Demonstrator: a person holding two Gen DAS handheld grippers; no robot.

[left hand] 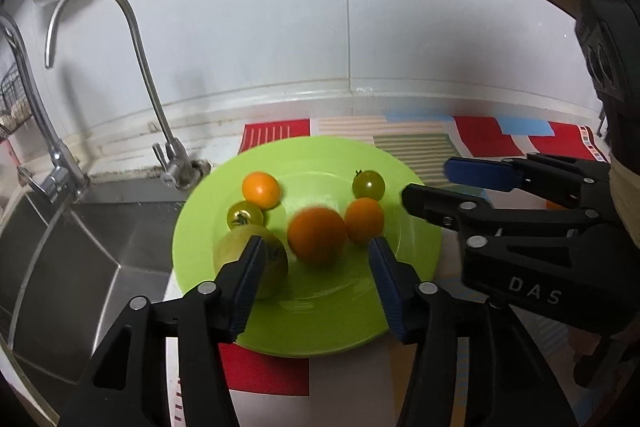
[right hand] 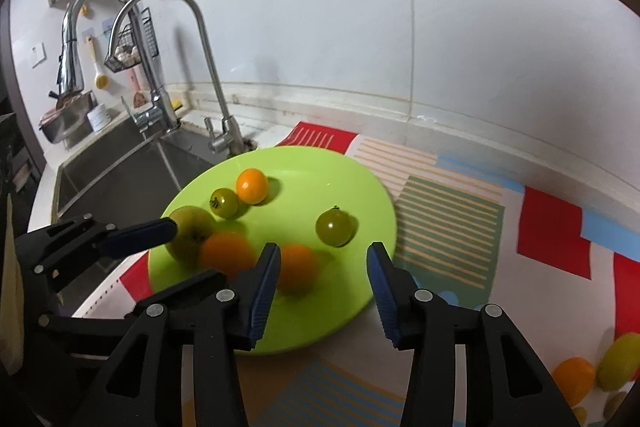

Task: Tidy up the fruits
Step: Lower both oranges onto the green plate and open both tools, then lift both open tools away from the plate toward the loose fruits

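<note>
Left wrist view: both sets of tongs, left tongs point(left hand: 316, 247) and right tongs point(right hand: 322, 255), hang released over the green plate point(left hand: 416, 259), gripping nothing. Six small fruits lie there, the blurred orange one point(left hand: 317, 235) seemingly dropped; more wait on the surface point(right hand: 576, 379).

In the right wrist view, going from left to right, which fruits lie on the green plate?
Big green fruit → small green tomato → small orange tomato → green tomato. The two blurred orange fruits in front overlap this order, so I omit them.
</note>
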